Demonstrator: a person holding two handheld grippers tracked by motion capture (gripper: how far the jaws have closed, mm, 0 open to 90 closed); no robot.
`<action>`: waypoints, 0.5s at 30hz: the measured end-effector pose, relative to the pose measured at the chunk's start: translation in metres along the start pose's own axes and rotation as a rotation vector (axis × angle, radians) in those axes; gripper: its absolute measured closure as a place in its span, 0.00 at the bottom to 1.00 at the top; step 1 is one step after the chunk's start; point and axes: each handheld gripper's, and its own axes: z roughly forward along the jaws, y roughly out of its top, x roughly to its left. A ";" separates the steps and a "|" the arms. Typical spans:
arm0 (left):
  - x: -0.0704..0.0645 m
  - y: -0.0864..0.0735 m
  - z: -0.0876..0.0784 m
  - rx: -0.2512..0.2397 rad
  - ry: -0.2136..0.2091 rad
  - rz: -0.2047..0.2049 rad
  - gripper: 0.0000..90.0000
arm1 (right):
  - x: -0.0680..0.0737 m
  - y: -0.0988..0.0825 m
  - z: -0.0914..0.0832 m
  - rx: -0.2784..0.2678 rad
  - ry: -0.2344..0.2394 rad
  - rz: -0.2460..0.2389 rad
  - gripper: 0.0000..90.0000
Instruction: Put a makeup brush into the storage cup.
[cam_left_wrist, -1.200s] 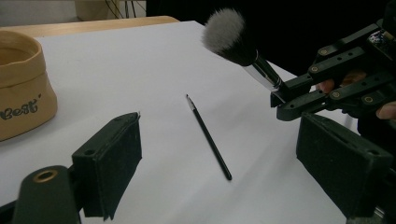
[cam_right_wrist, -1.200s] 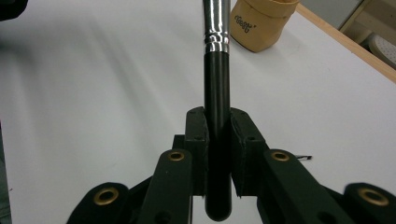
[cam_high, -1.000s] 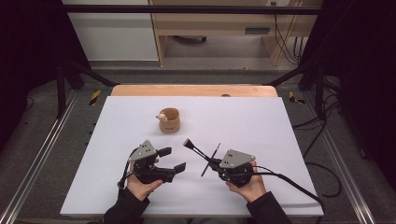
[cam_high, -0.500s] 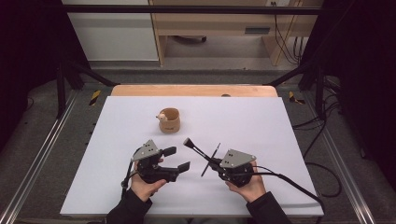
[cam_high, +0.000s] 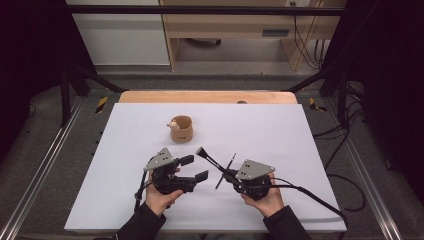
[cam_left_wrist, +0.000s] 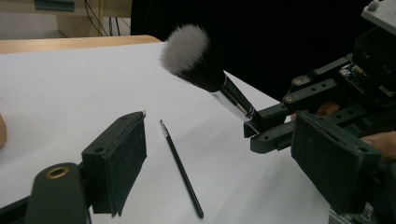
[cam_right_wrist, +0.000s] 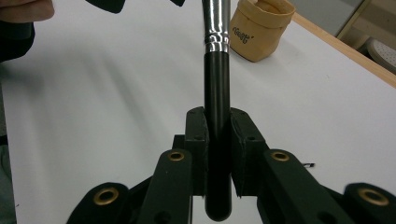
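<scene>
**High view: little is changing, brush is waiting in R gripper**

Compared w/ one second ago, both hands are staying at nearly the same place on the white table (cam_high: 300, 150). The R gripper (cam_high: 231, 176) is keeping its jaws pressed together on the black handle of the makeup brush (cam_high: 210, 159). The brush is standing off the table w/ its hairy head pointing up-left, toward the L gripper (cam_high: 196, 168).

In the right gripper view the handle is sitting straight between the two pads, so the pinch is looking firm. The L gripper is holding its jaws spread wide, w/ nothing between them. In the left gripper view a thin liner brush (cam_left_wrist: 180, 168) is lying flat on the table btw. its pads, not touched.

The tan pouch (cam_high: 181, 128) is standing upright farther back, well apart from both grippers.

My reading: no real progress in this second. The work is pausing btw. steps. Probably the L gripper is preparing to take the thin liner brush, or the makeup brush is going to the pouch
</scene>
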 end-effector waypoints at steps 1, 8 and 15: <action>0.000 0.000 0.000 0.000 0.000 0.000 0.20 | 0.000 0.000 0.000 0.000 0.000 0.000 0.88; -0.001 0.001 0.005 -0.011 -0.006 -0.005 0.20 | 0.000 0.000 0.000 -0.013 0.002 0.010 0.88; -0.001 0.003 0.006 -0.039 0.001 -0.018 0.20 | 0.001 0.000 0.001 -0.028 0.009 0.030 0.88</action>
